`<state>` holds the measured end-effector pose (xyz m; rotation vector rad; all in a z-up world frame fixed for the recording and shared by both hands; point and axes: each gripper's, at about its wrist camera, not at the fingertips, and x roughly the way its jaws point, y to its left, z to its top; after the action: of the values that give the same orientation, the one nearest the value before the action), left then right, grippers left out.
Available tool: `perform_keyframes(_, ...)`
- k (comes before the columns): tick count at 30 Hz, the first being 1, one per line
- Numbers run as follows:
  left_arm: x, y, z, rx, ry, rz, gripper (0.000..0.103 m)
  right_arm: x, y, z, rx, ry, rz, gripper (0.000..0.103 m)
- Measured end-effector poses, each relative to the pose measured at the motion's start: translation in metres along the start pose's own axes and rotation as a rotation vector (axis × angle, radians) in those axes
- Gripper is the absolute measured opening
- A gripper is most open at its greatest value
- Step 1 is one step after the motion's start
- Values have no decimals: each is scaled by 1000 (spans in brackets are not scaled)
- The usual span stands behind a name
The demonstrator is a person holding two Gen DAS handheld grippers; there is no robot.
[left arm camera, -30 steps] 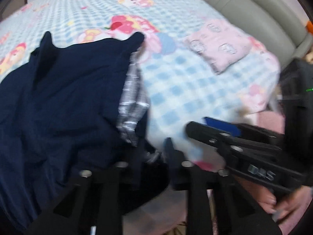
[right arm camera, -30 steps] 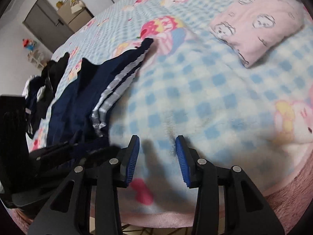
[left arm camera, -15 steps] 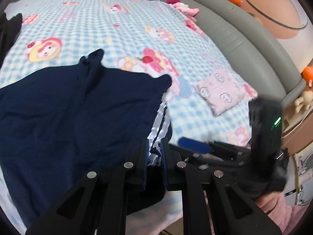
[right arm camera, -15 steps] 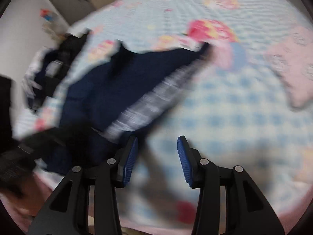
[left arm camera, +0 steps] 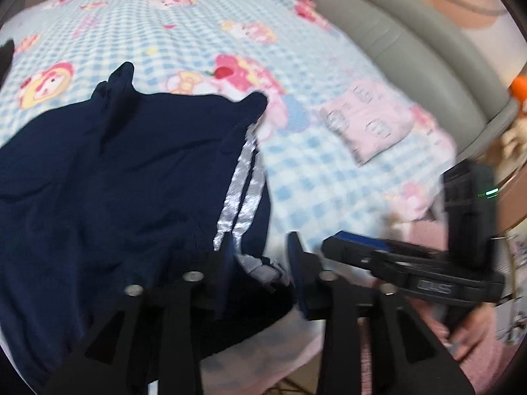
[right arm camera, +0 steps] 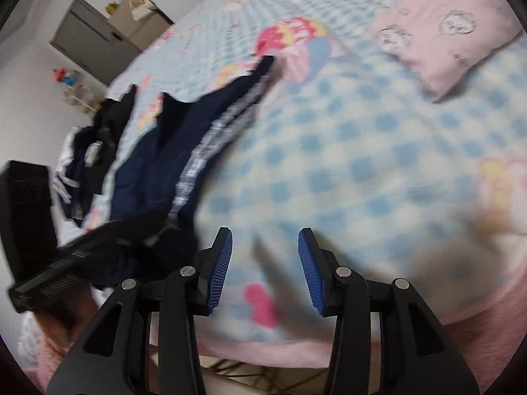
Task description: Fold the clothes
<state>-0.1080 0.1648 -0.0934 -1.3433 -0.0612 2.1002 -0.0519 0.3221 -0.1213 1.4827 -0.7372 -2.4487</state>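
A dark blue garment (left arm camera: pixel 108 177) with two shiny white stripes (left arm camera: pixel 242 194) is spread on the bed (left arm camera: pixel 184 19), over a blue checked blanket (right arm camera: pixel 346 164). It is mostly flat, with some bumps and wrinkles, and its near edge hangs by the edge of the bed. A pile of other dark clothes (right arm camera: pixel 95 144) is seen farther off, near the far side of the bed. A small pink pillow (left arm camera: pixel 365 125) lies well apart from the garment.

The left hand-held gripper (left arm camera: pixel 260 279) is spread, and a grey, bunched bit of the garment's near corner is seen between its fingers. The cloth does not look pinched. The right hand-held gripper (right arm camera: pixel 265 263) is spread too, and only blanket is seen between its blue pads (right arm camera: pixel 220 263). It is held just beside the striped edge.

The garment looks laid out for a fold, but how many folds are made cannot be told. For a fold, the near edge must be pinched at two spots and carried over evenly.
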Motion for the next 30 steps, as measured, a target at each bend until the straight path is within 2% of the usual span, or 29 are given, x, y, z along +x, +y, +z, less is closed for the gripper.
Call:
perform_keyframes(2, 5, 0, -2, 20, 24, 77, 52, 4, 11, 1, -27, 7, 33, 44)
perform_keyframes(4, 9, 7, -5, 5, 49, 118, 53, 8, 22, 0, -61, 16, 33, 44)
perform_keyframes(7, 13, 20, -12, -46, 77, 112, 53, 21, 32, -5, -91, 53, 43, 44)
perform_keyframes(8, 14, 22, -13, -57, 78, 97, 49, 25, 35, -6, -99, 69, 50, 44)
perform_keyframes(9, 15, 24, -14, -68, 81, 79, 35, 26, 36, -9, -108, 74, 39, 44)
perform_keyframes(11, 14, 26, -15, -86, 80, 48, 22, 30, 39, -10, -132, 79, 11, 45)
perform_keyframes(13, 4, 26, -13, -100, 41, 15, 14, 28, 40, -8, -122, 72, 14, 45)
perform_keyframes(16, -17, 29, -6, -124, -35, -30, 13, 27, 39, -4, -98, 68, 26, 45)
perform_keyframes(18, -32, 34, -1, -141, -85, -40, 13, 27, 49, 5, -125, 75, 24, 45)
perform_keyframes(24, -74, 64, 2, -203, -168, -5, 12, 38, 106, 28, -266, 72, 52, 49)
perform_keyframes(30, -96, 104, -20, -297, -196, 48, 12, 77, 138, 13, -324, 135, 41, 48)
